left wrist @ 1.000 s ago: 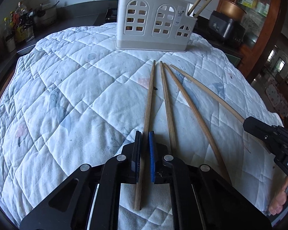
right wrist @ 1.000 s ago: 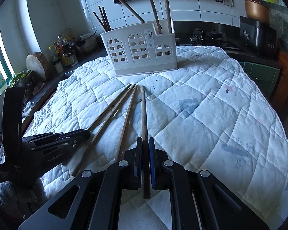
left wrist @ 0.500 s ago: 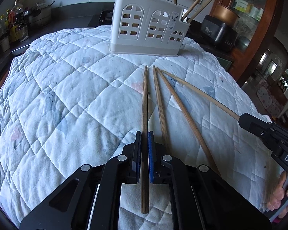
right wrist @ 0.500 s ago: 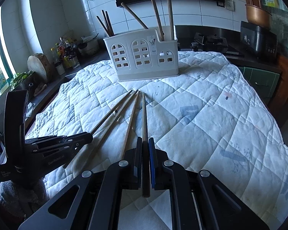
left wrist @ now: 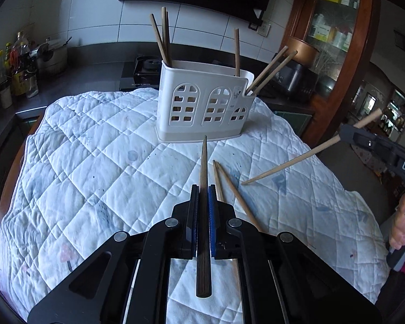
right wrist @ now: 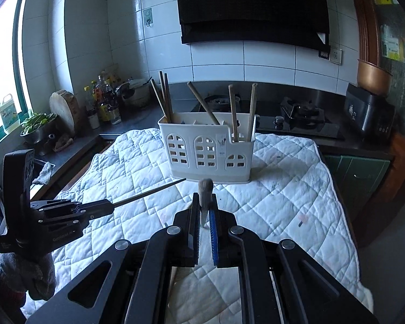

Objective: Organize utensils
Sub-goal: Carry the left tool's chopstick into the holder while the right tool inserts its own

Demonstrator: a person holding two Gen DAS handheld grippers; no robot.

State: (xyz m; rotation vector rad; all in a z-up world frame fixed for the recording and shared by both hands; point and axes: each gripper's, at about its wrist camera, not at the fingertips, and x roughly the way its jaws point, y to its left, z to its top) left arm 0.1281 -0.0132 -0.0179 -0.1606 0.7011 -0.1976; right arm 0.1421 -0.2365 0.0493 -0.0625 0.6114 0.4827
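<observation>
Chopsticks are clamped in both tools: the left gripper (left wrist: 202,199) pinches a dark chopstick (left wrist: 203,167) at lower centre, aimed at the white holder (left wrist: 202,108) mid-frame; the right gripper (right wrist: 204,208) nips a pale chopstick (right wrist: 204,189). Two loose chopsticks (left wrist: 229,186) lie on the quilt (left wrist: 94,162).

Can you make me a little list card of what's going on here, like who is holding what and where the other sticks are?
left claw: shut on a dark chopstick, lifted and pointing at the holder
right claw: shut on a light chopstick, tilted, tip down near the quilt
holder: white, upright on the quilt, several chopsticks standing inside
still lying down: two chopsticks, on the quilt
quilt: white, covers the table
</observation>
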